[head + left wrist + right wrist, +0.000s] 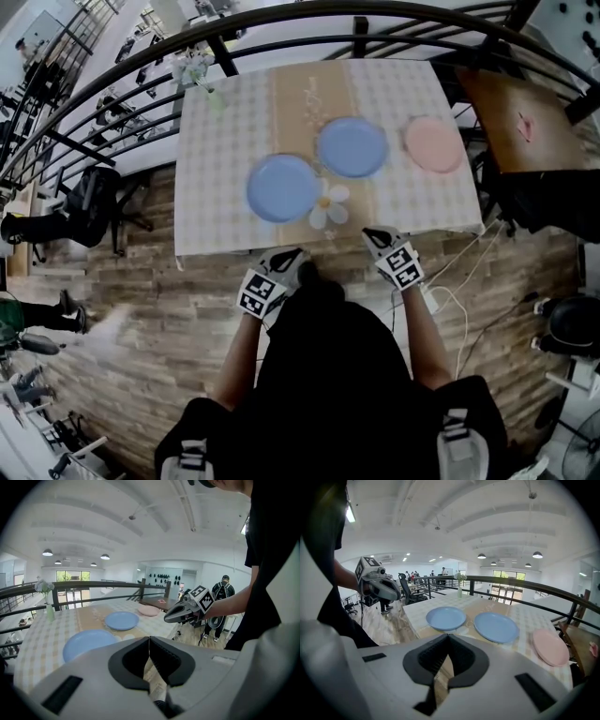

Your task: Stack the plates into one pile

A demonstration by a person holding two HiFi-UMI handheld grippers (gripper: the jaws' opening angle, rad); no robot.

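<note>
Three plates lie apart on the checked tablecloth [220, 131]: a blue plate [283, 187] near the front edge, a second blue plate [352, 147] behind it to the right, and a pink plate [433, 144] at the far right. Both grippers hover off the table's front edge, over the floor. My left gripper [298, 261] is shut and empty, its pads meeting [149, 641]. My right gripper [372, 234] is likewise shut on nothing [448, 639]. The right gripper view shows the blue plates [446, 618] [496, 626] and the pink plate [551, 647] ahead.
A white flower-shaped mat [330, 206] lies between the near blue plate and the front edge. A vase of flowers [199, 70] stands at the back left corner. A dark railing [281, 23] curves behind the table. A wooden side table [525, 122] stands at right; cables [450, 291] cross the floor.
</note>
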